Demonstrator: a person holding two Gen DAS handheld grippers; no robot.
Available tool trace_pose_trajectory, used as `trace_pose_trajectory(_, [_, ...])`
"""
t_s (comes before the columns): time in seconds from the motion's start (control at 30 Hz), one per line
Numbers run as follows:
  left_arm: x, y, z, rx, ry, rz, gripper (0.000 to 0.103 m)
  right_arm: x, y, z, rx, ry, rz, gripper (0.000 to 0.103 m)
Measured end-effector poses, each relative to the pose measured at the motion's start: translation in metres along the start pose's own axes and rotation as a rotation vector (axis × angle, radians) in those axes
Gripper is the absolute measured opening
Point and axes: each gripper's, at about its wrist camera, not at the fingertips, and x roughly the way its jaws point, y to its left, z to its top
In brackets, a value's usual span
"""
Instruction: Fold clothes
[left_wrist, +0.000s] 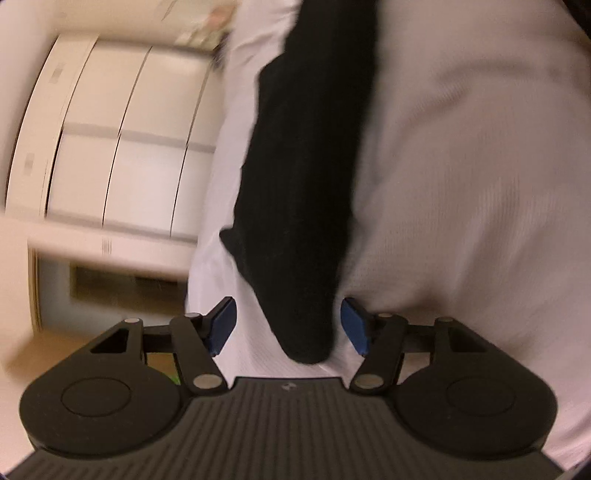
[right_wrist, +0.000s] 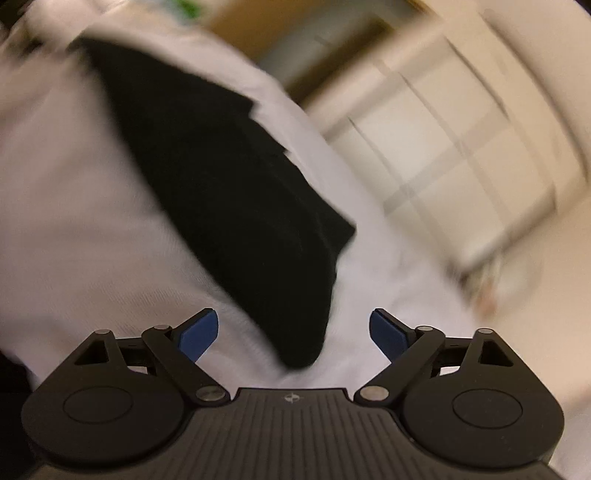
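Black garment on white bedding; no legible writing.

No readable text, labels or numbers anywhere

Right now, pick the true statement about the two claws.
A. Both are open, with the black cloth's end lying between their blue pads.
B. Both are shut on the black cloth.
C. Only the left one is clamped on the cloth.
A: the left claw and right claw both stand wide open, pads clear of the black cloth on the white sheet.
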Motion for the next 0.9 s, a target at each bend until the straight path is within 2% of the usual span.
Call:
trace_pose_trajectory(0.07, [0.009, -0.002, -0.004, 0.044, -0.029, 0.004, 0.058, 0.012, 0.004, -0.006, -0.085, -0.022, 0.018, 0.078])
trace_pose_trajectory(0.13, [0.017, -0.005, -0.008, 0.089, -0.058, 0.009, 0.057, 0.023, 0.005, -0.011, -0.139, -0.039, 0.044, 0.057])
trace_pose_trajectory(0.17, [0.021, -0.006, -0.010, 0.111, -0.073, 0.011, 0.057, 0.029, 0.003, -0.012, -0.150, -0.041, 0.053, 0.052])
trace_pose_trajectory(0.23, [0.030, -0.008, -0.014, 0.156, -0.102, 0.016, 0.052, 0.038, 0.003, -0.014, -0.178, -0.042, 0.041, 0.052])
trace_pose_trajectory(0.3, [0.037, -0.008, -0.017, 0.165, -0.117, 0.008, 0.042, 0.044, 0.003, -0.017, -0.202, -0.056, 0.033, 0.052])
trace_pose_trajectory(0.33, [0.040, -0.009, -0.018, 0.163, -0.124, -0.007, 0.023, 0.046, 0.003, -0.017, -0.213, -0.063, 0.027, 0.051])
trace_pose_trajectory(0.37, [0.043, -0.010, -0.020, 0.166, -0.131, -0.014, 0.017, 0.048, 0.003, -0.017, -0.223, -0.068, 0.027, 0.050])
trace_pose_trajectory(0.43, [0.047, -0.015, -0.025, 0.181, -0.149, -0.014, 0.012, 0.054, 0.004, -0.017, -0.244, -0.058, 0.039, 0.030])
trace_pose_trajectory(0.53, [0.045, -0.002, -0.026, 0.119, -0.139, -0.058, 0.009, 0.062, 0.003, -0.011, -0.275, -0.014, 0.065, 0.018])
trace_pose_trajectory(0.6, [0.040, 0.014, -0.025, 0.047, -0.132, -0.094, 0.008, 0.060, -0.008, -0.003, -0.227, 0.019, 0.095, 0.015])
trace_pose_trajectory(0.67, [0.026, 0.026, -0.022, 0.016, -0.138, -0.101, 0.008, 0.053, -0.025, 0.005, -0.137, 0.044, 0.139, 0.009])
trace_pose_trajectory(0.77, [0.005, 0.031, -0.022, -0.007, -0.141, -0.102, 0.008, 0.034, -0.043, 0.014, -0.067, 0.055, 0.178, 0.008])
trace_pose_trajectory(0.9, [-0.039, 0.028, -0.027, -0.021, -0.147, -0.123, 0.008, -0.006, -0.045, 0.014, -0.048, 0.066, 0.228, 0.008])
